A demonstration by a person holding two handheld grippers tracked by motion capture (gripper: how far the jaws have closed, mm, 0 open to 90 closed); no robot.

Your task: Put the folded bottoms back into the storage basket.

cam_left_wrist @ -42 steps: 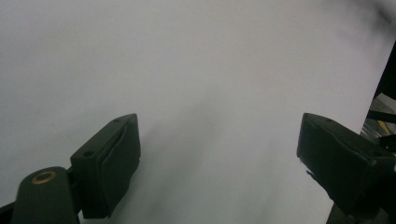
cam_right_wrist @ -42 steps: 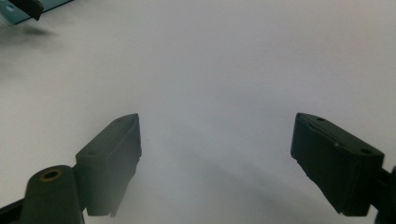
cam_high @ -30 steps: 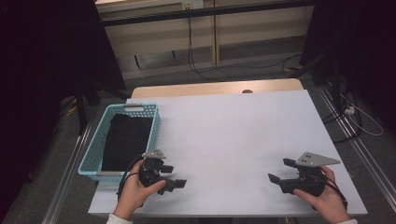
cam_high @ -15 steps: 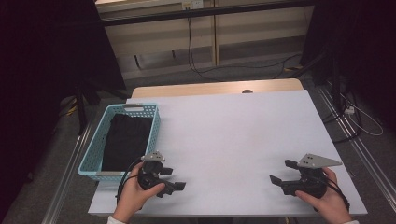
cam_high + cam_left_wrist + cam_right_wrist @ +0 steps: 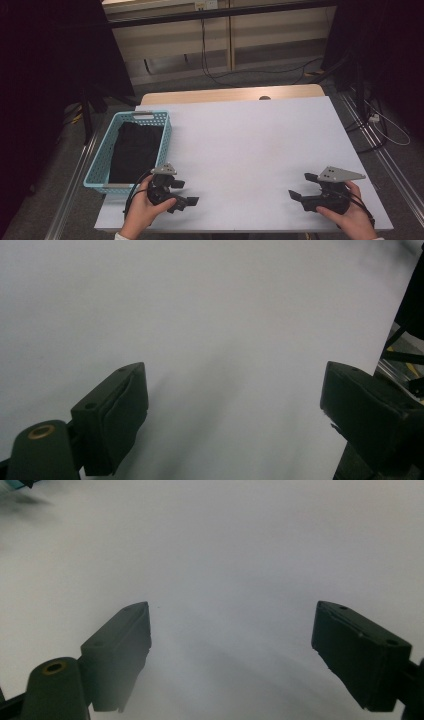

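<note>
Near the front left corner of the white table (image 5: pixel 250 140), a hand holds my left gripper (image 5: pixel 189 193), which points right across the tabletop. Its jaws stand wide apart with nothing between them, and in the left gripper view the left gripper (image 5: pixel 235 390) frames bare white surface. At the front right, the other hand holds my right gripper (image 5: pixel 301 185), pointing left and likewise open and empty. Between the right gripper (image 5: pixel 232 630) jaws there is plain tabletop.
A light blue basket (image 5: pixel 97 172) sits along the table's left edge with a folded black cloth (image 5: pixel 134 150) inside, just behind the left hand. A strip of wooden table (image 5: pixel 225 94) borders the far side. Cables lie on the floor (image 5: pixel 220 75) beyond.
</note>
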